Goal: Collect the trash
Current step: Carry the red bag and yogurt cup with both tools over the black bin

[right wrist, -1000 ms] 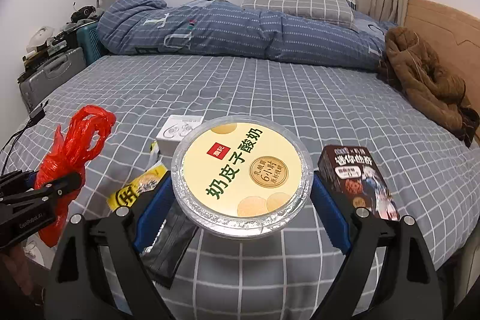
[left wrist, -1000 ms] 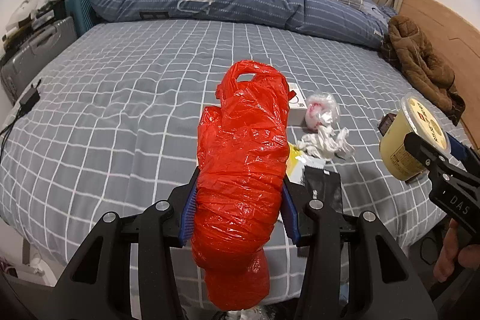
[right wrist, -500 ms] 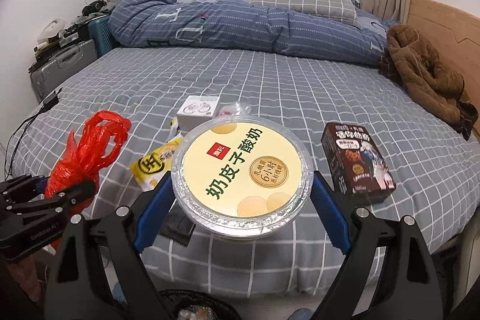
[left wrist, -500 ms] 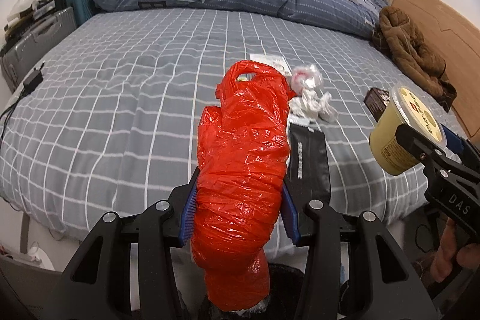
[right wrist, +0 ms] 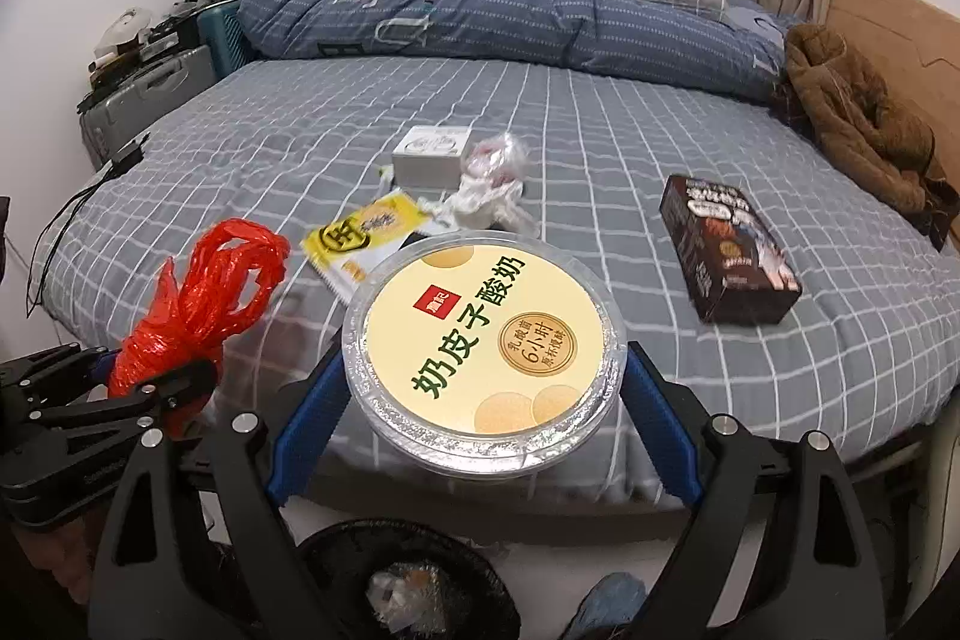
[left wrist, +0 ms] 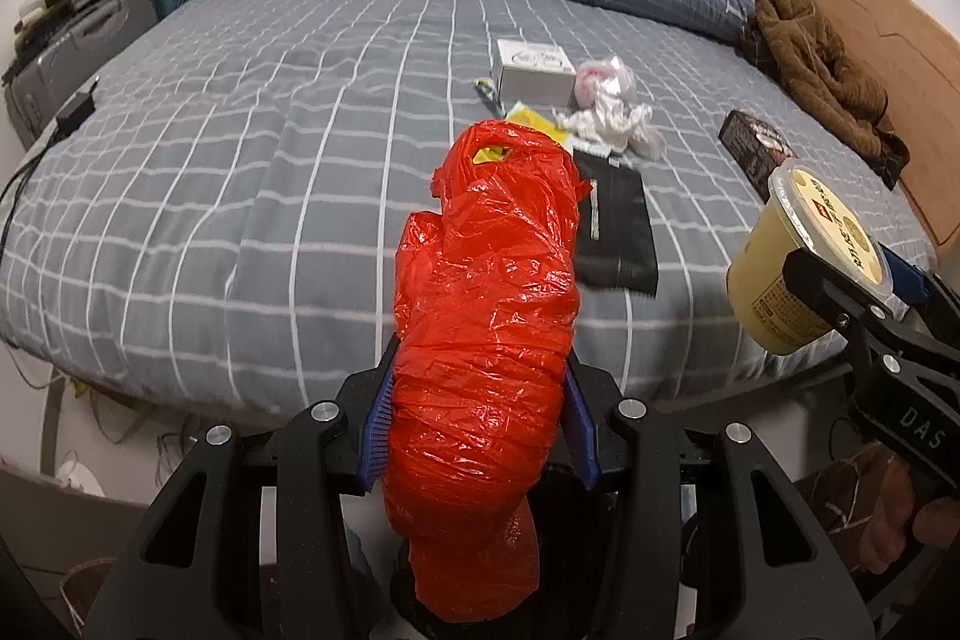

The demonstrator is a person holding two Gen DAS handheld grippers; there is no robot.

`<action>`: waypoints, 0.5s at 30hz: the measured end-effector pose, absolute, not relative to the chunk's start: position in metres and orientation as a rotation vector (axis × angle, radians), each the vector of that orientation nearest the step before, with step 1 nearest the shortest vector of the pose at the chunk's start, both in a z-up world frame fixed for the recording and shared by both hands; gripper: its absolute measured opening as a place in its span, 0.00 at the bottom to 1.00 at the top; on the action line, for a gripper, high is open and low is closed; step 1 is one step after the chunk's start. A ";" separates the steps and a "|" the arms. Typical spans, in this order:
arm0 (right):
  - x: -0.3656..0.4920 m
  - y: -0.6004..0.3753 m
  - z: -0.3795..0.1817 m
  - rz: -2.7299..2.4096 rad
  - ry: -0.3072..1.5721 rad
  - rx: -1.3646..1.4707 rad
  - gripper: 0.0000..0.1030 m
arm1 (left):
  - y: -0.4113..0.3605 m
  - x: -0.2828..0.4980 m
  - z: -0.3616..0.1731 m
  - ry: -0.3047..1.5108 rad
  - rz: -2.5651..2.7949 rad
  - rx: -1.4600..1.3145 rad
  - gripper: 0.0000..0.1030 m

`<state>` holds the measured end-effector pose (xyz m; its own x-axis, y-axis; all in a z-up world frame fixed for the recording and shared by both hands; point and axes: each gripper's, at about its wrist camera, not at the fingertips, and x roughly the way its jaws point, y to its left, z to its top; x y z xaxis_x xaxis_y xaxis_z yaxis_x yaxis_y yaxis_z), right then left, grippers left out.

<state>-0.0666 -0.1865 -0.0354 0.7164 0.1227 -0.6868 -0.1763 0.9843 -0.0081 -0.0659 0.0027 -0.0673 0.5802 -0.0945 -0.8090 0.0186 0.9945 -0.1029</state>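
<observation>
My left gripper [left wrist: 477, 418] is shut on a crumpled red plastic bag [left wrist: 486, 316], also seen in the right wrist view [right wrist: 198, 304]. My right gripper [right wrist: 483, 403] is shut on a yellow yogurt cup [right wrist: 483, 343], seen at the right of the left wrist view [left wrist: 798, 268]. Both are held off the bed's front edge. A black trash bin [right wrist: 408, 580] with some trash in it stands on the floor below the right gripper. On the bed lie a yellow packet [right wrist: 366, 238], a black pouch [left wrist: 615, 226], crumpled tissues [right wrist: 486, 202], a white box [right wrist: 429, 154] and a dark snack box [right wrist: 726, 250].
The grey checked bed [right wrist: 600, 136] fills the view, with a blue duvet [right wrist: 480, 16] and pillow at the back. A brown coat [right wrist: 858, 124] lies at the right by the wooden headboard. Suitcases [right wrist: 144, 100] and clutter stand at the left. A charger cable [right wrist: 78, 202] hangs over the left edge.
Both grippers have pulled back from the bed, still holding the red bag and the yogurt cup. The bed's front edge, the floor and the trash bin have come into view below.
</observation>
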 end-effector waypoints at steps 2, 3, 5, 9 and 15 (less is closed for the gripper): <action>-0.073 -0.185 -0.037 0.169 0.761 -0.073 0.82 | 0.004 -0.072 -0.071 0.960 -0.064 -0.089 0.44; -0.078 -0.184 -0.039 0.170 0.767 -0.073 0.82 | 0.005 -0.076 -0.073 0.965 -0.062 -0.090 0.44; -0.086 -0.183 -0.043 0.174 0.781 -0.072 0.82 | 0.006 -0.084 -0.076 0.975 -0.059 -0.090 0.44; -0.099 -0.184 -0.051 0.175 0.806 -0.068 0.82 | 0.007 -0.100 -0.083 0.996 -0.055 -0.097 0.44; -0.117 -0.186 -0.064 0.173 0.852 -0.054 0.82 | 0.011 -0.122 -0.092 1.030 -0.051 -0.120 0.44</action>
